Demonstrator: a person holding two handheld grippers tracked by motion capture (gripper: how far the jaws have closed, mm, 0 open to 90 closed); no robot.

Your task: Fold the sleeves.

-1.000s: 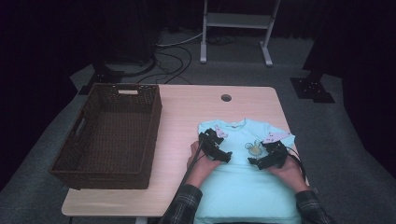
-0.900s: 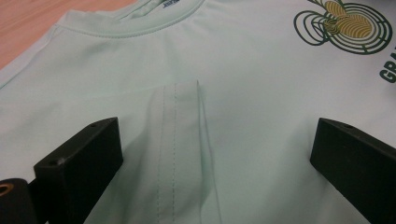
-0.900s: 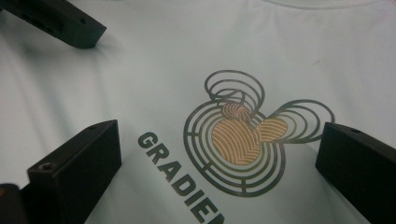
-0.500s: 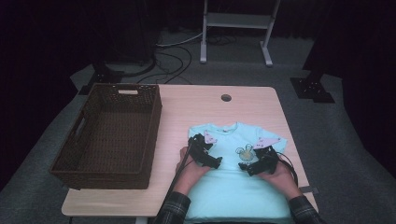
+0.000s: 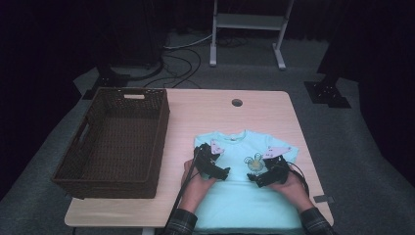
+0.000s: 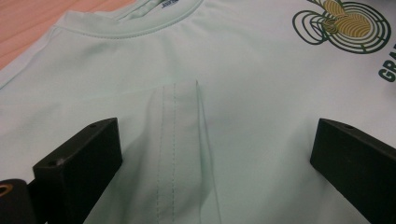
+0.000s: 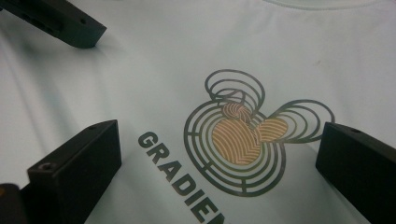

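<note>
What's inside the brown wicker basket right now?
Nothing that I can see: the brown wicker basket shows bare woven floor in the high view. The strip just behind its near wall is hidden.

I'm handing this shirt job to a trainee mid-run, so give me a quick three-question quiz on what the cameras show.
1. True or false: the left gripper is shut on the pale green T-shirt.
2. What lies between the left gripper's jaws? A) a folded-in sleeve with its stitched hem B) the collar C) bare table
3. Fill in: the wicker basket stands on the person's ____ side of the table.

Key
1. False: both jaws stand wide apart over the fabric, and so do those of the right gripper around the printed logo.
2. A
3. left
</note>
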